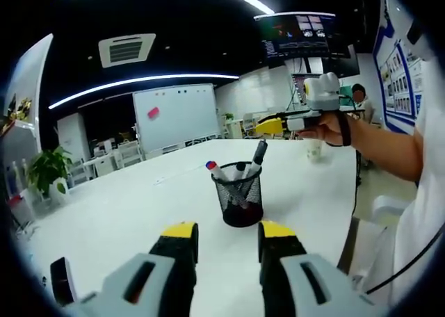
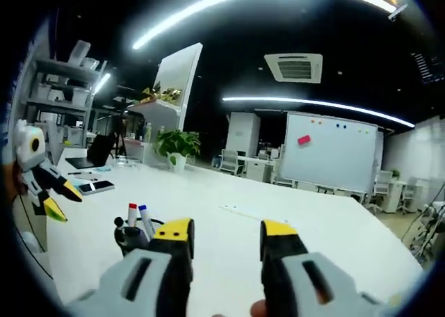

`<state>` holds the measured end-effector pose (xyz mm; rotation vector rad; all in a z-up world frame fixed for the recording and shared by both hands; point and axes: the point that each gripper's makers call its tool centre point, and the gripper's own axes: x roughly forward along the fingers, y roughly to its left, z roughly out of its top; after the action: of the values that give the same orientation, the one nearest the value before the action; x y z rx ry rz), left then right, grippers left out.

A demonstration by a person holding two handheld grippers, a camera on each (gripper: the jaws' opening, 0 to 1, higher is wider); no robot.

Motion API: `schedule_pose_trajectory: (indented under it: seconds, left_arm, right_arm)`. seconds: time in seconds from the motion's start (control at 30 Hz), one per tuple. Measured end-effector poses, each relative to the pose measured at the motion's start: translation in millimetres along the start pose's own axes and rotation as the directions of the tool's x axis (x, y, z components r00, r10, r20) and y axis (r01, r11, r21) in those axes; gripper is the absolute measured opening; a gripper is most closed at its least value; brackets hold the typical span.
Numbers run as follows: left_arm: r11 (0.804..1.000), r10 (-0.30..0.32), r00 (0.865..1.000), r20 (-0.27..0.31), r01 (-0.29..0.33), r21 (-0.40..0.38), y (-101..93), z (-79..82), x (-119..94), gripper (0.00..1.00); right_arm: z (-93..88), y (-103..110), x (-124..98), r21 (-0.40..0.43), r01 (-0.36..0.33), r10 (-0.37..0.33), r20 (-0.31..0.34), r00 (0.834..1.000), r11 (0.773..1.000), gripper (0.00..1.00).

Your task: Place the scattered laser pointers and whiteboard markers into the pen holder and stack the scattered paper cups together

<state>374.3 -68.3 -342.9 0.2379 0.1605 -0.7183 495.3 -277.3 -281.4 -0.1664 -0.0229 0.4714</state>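
In the left gripper view, the left tool (image 1: 228, 235) rises from the bottom with its two yellow-tipped jaws parted and nothing between them. Just beyond the tips stands the pen holder (image 1: 239, 199), a black mesh cup upright on the white tabletop (image 1: 139, 199). Several whiteboard markers (image 1: 215, 171) stick out of its top, one with a red-and-blue end leaning left, and a dark one (image 1: 259, 153) leaning right. Farther back, near the far right part of the tabletop, stands a paper cup (image 1: 315, 150), pale and blurred. Above it the right tool (image 1: 266, 126) comes in from the right, held in a person's hand (image 1: 332, 128); its yellow tips point left and whether they grip anything cannot be told from this view. A white sleeve and forearm run off the right edge.

In the right gripper view, the right tool (image 2: 226, 232) shows its jaws spread apart and empty. The pen holder (image 2: 131, 239) sits low and left of the left jaw, partly hidden by it, with a red-capped and a blue-capped marker (image 2: 133, 213) standing out of it. The left tool (image 2: 57, 195) appears at the far left edge, its yellow tips apart.

Beyond the tabletop, a whiteboard (image 2: 332, 152) stands at the back of the room, a potted plant (image 2: 177, 144) grows near a shelf, and a laptop (image 2: 94, 153) rests on the tabletop's far left side.
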Motion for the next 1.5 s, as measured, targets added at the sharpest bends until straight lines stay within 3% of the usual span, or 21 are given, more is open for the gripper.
schedule_pose_trajectory:
  seconds: [0.43,0.67,1.17,1.5]
  left_arm:
    - [1.0,-0.008,1.0,0.004,0.008,-0.001,-1.4,-1.1,-1,0.36]
    - [1.0,-0.009,1.0,0.006,0.009,-0.002,-2.1,-1.0,-1,0.36]
    - [1.0,-0.024,1.0,0.003,0.024,0.008,-6.9,1.3,4,0.36]
    - [0.999,-0.032,1.0,0.002,0.031,0.012,-8.3,1.9,6,0.36]
  right_arm:
    - [-10.9,-20,-20,-0.011,0.069,-0.069,-0.025,0.997,0.998,0.43]
    - [-15.3,-41,-31,-0.03,0.119,-0.12,-0.034,0.992,0.992,0.47]
    - [-27.6,-81,-56,-0.052,0.229,-0.232,-0.056,0.971,0.972,0.58]
    - [-29.2,-108,-79,-0.064,0.319,-0.322,-0.053,0.945,0.946,0.65]
